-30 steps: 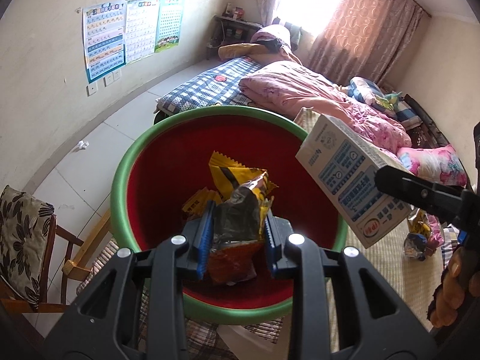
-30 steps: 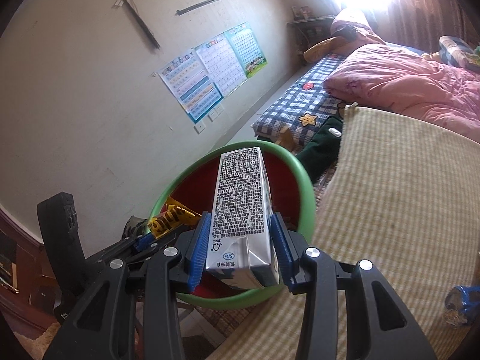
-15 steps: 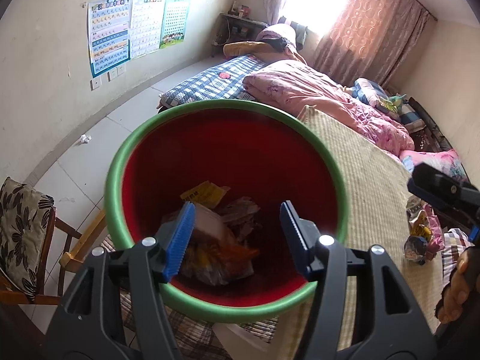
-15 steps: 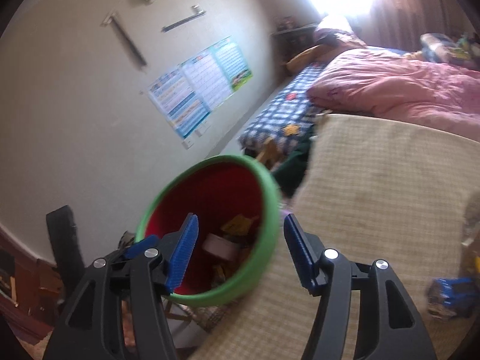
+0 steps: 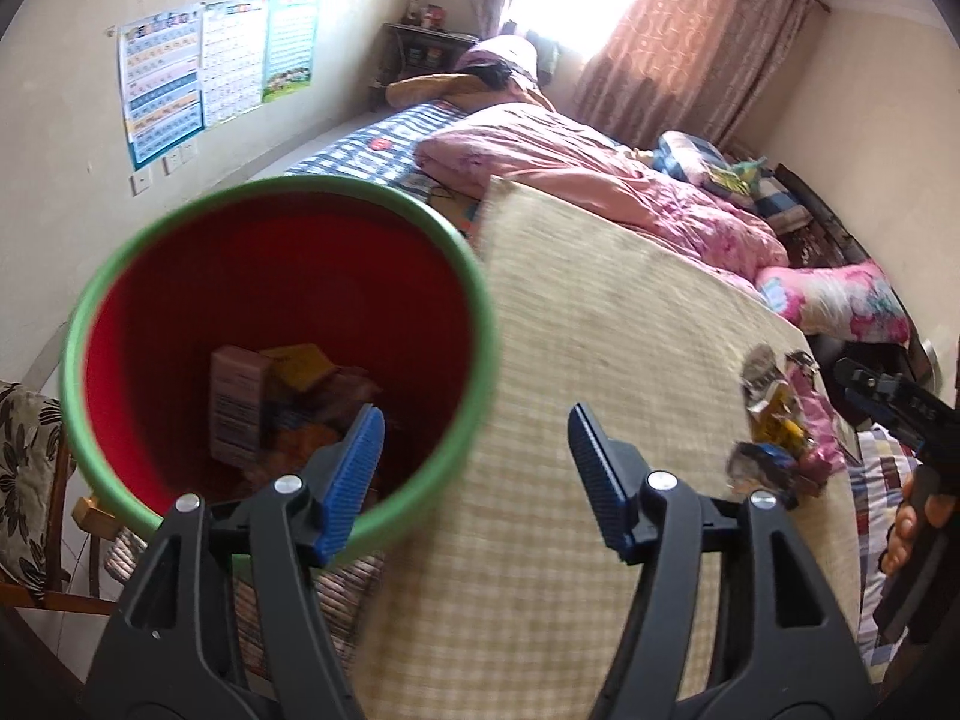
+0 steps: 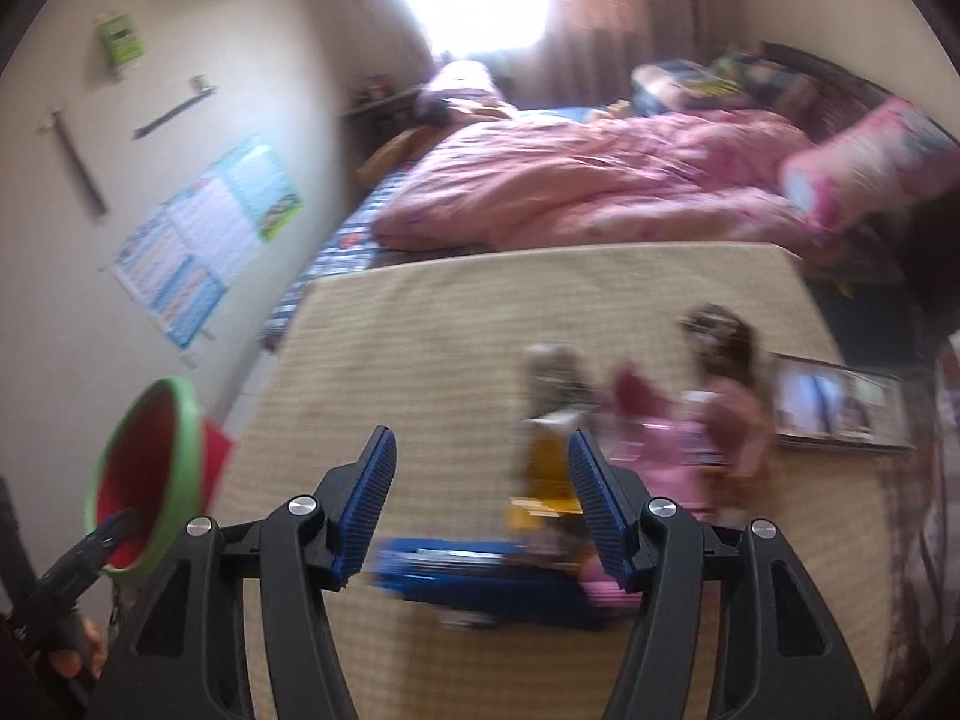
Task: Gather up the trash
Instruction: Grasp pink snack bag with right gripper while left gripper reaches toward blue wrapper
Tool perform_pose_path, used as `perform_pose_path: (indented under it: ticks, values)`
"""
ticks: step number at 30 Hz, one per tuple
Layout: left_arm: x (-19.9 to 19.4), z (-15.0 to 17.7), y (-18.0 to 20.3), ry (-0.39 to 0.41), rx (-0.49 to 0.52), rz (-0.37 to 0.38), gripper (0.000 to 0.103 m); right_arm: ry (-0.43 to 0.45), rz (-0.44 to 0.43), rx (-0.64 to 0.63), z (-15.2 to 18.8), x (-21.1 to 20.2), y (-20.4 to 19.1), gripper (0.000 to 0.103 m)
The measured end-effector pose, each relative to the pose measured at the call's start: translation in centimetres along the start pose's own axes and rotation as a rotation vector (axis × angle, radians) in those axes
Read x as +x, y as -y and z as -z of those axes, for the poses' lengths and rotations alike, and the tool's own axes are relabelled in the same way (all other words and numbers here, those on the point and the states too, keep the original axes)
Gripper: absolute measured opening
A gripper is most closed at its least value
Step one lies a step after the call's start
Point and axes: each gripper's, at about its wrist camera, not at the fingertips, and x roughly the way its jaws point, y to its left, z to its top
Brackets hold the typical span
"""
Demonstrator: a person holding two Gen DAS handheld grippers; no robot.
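Both tools, left [image 5: 474, 477] and right [image 6: 480, 504], have just opened and now stand apart, empty. The carton [image 5: 234, 408] now lies in the bin [image 5: 480, 324]. More wrappers [image 6: 648, 420] wait on the mat [image 6: 420, 360].

Bin [image 5: 282, 336] left of mat [image 5: 600, 360], at its edge; carton [image 5: 234, 408] and wrappers inside. Trash pile [image 5: 780, 420] on mat's right side. Quilt [image 5: 600, 192] behind mat. Chair [image 5: 30, 480] left of bin.

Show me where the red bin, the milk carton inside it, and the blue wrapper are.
red bin [image 5: 282, 189], left wrist view, on its green rim.
milk carton [image 5: 234, 402], left wrist view, on its printed side.
blue wrapper [image 6: 480, 579], right wrist view, on its middle.
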Motion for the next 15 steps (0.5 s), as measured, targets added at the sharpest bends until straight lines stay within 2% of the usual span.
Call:
perform_pose_path:
  ticks: [6,10,13,14,15]
  values:
    - [0.2,1.6,4.1,-0.013,0.018,0.006,0.063,-0.055,0.036,0.020,1.2,0.7,5.4,0.058]
    - [0.3,2.4,6.5,-0.023,0.025,0.014,0.064,-0.124,-0.001,0.016,2.1,2.1,6.9,0.057]
    - [0.5,3.1,8.5,-0.033,0.037,0.026,0.066,-0.179,-0.064,-0.012,3.0,2.7,6.7,0.037]
    - [0.7,3.3,9.0,-0.041,0.038,0.033,0.066,-0.186,-0.089,-0.024,3.2,2.7,6.4,0.028]
    - [0.8,3.5,9.4,-0.049,0.037,0.040,0.067,-0.192,-0.125,-0.040,3.4,2.5,6.0,0.023]
